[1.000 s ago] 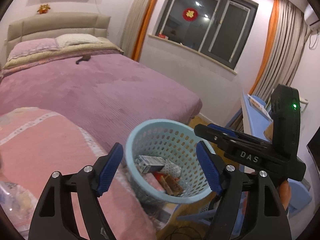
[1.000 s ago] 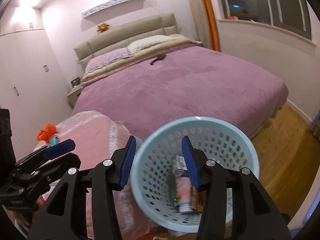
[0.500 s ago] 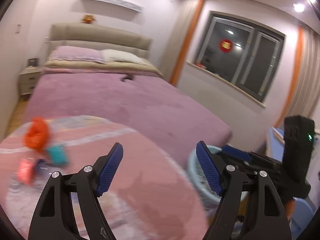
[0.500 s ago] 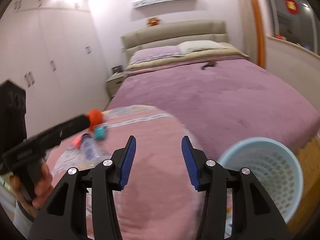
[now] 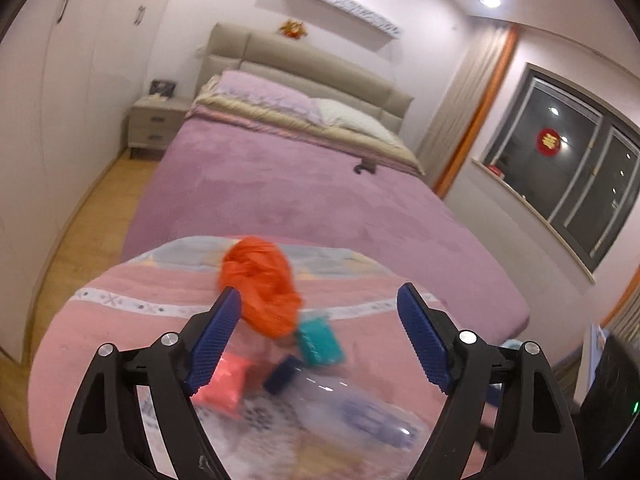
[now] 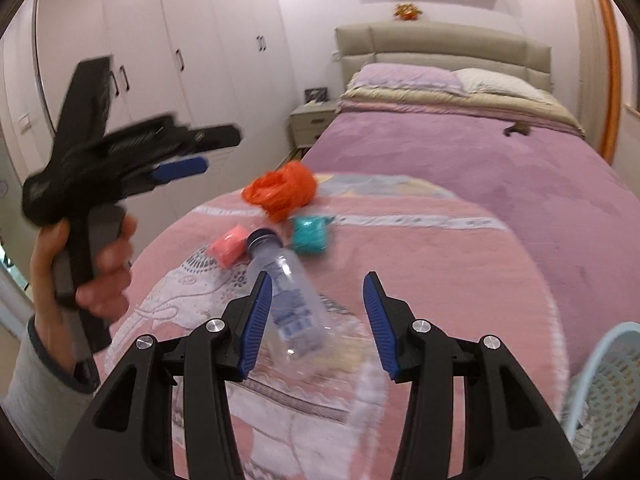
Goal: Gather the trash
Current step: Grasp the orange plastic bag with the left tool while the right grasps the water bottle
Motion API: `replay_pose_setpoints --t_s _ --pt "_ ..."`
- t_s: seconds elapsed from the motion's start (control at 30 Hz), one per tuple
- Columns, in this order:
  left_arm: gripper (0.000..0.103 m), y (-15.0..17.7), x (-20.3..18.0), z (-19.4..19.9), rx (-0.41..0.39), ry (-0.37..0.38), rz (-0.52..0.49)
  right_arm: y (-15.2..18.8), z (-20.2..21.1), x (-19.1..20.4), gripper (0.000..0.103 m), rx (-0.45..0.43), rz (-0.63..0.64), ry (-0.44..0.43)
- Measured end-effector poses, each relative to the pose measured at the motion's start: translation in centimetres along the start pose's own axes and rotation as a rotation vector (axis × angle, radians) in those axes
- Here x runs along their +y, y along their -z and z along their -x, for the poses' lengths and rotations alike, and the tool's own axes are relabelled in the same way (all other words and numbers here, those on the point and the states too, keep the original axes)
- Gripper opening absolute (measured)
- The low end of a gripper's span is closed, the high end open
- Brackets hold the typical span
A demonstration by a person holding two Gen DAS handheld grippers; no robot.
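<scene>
Above the pink blanket [image 6: 420, 248] | both grippers tilted down: left gripper [image 5: 320, 336] fingers just widened, empty; right gripper [image 6: 318, 316] fingers apart, empty | clear bottle [image 6: 290, 300] lying flat, blue-capped

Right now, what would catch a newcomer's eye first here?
A crumpled orange plastic bag sits on the pink quilt, with a clear plastic bottle lying just nearer. Small pink and teal packets flank the bottle's cap.

Clear bottle [image 6: 290, 300] lying on pink blanket [image 6: 440, 272]
</scene>
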State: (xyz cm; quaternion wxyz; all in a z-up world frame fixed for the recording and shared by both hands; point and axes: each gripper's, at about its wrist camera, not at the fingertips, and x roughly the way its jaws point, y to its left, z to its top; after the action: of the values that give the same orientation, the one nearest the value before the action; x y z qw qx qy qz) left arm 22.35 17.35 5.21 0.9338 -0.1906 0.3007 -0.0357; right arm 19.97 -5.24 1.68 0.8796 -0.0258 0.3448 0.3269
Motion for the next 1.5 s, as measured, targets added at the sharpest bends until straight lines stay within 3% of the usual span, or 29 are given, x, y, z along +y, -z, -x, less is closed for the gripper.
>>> replay_pose_setpoints --t_s 0.1,0.23,0.53,0.8,0.87,1.03,1.3,1.5 --pt "0.08 -0.6 1.2 -2.0 0.047 -0.026 0.017 0.1 -1.7 0.8 0.047 0.033 0.018 -0.014" --pt "0.083 -1.0 2.7 -4.8 0.114 -0.05 0.048 -0.1 -3.2 1.5 0.058 0.058 0.034 -0.025" --pt "0.081 -0.8 4.7 -9.4 0.23 -0.112 0.073 0.1 -6.3 2.9 0.066 0.134 0.086 -0.043" --pt "0.066 -0.1 4.6 -10.9 0.222 -0.115 0.05 0.9 -8.7 3.3 0.066 0.2 0.113 -0.011" --pt "0.057 -0.1 4.5 -10.5 0.212 -0.122 0.031 0.9 -9.1 3.3 0.066 0.206 0.104 -0.01" --pt "0.045 0.0 4.7 -9.6 0.192 -0.101 0.029 1.0 -9.8 3.7 0.066 0.212 0.107 -0.002" --pt "0.043 -0.9 3.9 -7.3 0.141 -0.077 0.034 1.4 -9.1 4.5 0.056 0.213 0.126 -0.002" --pt "0.043 -0.8 1.8 -3.5 0.085 -0.031 0.006 2.1 -6.9 4.6 0.054 0.188 0.095 -0.02"
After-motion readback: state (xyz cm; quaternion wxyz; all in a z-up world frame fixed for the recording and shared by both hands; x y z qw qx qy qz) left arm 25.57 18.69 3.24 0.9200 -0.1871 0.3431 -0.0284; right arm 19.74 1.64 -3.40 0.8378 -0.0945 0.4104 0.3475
